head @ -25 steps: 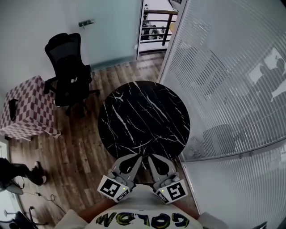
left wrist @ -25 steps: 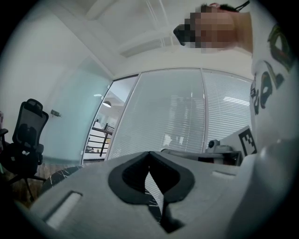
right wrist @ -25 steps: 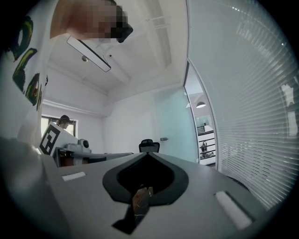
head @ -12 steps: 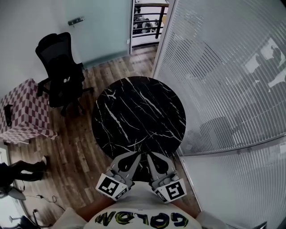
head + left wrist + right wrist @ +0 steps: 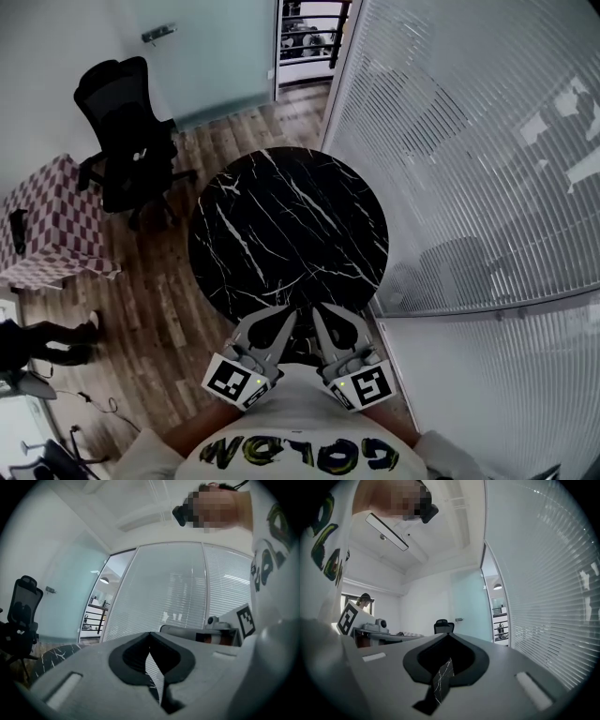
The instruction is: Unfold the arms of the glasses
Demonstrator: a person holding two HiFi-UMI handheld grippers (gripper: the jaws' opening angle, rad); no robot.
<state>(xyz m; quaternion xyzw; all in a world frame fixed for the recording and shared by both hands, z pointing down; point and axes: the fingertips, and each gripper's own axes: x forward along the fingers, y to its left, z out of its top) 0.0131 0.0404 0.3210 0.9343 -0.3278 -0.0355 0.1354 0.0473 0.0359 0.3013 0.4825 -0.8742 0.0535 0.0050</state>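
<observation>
**Holding both grippers shut at the near rim of the marble table**

The person stands at a round black marble table [image 5: 281, 225] and holds the two grippers side by side, close in front of the white shirt [image 5: 300, 448]. The left gripper [image 5: 285, 315] and the right gripper [image 5: 321, 310] both point away from the body, with their tips at the near rim of the table. The tips are near each other but apart.

In the left gripper view the dark pads meet at the front and nothing stands between them. The right gripper view shows the same: its jaws are pressed together and empty, and only a strip of the marble top shows through the small gap below the tips. No view shows the glasses, so I cannot tell where they lie.

Against the picture from one second ago, both grippers sit a little higher in the head view, and their jaws are closed as before. The table and the black office chair [image 5: 127, 131] now stand further to the left in the picture. The slatted glass wall [image 5: 469, 169] fills the right side as it did. On the wooden floor [image 5: 159, 309] at the left edge, the shoes [image 5: 82, 330] of another person are in a higher place than before.
</observation>
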